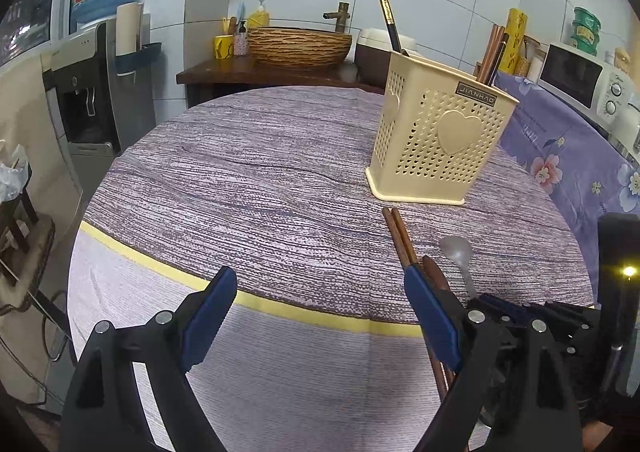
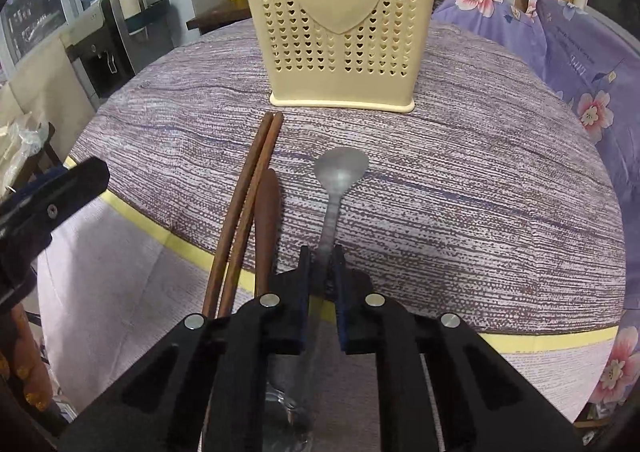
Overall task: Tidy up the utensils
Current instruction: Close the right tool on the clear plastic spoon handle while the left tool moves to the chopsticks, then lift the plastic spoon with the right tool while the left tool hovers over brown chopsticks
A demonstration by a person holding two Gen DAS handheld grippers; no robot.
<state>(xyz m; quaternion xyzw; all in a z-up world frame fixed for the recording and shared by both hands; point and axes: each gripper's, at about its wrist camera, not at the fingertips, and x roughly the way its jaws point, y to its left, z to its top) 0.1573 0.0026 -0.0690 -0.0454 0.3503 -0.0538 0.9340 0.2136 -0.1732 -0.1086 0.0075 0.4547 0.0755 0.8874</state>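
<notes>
A cream perforated utensil holder [image 1: 436, 132] [image 2: 344, 32] stands on the round table and holds a black chopstick [image 1: 388, 20] and several brown ones. In front of it lie a pair of brown chopsticks [image 2: 248, 192] [image 1: 400, 236], a dark wooden utensil [image 2: 268, 204] and a metal spoon [image 2: 340, 172] [image 1: 456, 248]. My right gripper [image 2: 322, 256] is shut on the spoon's handle, and the bowl points toward the holder. My left gripper [image 1: 320, 276] is open over the tablecloth with nothing between its fingers; its right finger is close beside the chopsticks.
A purple striped tablecloth [image 1: 260, 180] with a yellow band covers the table. A floral cloth [image 1: 560, 140] and a microwave [image 1: 580, 80] are at the right, a water dispenser [image 1: 84, 92] at the left, and a woven basin [image 1: 300, 44] behind.
</notes>
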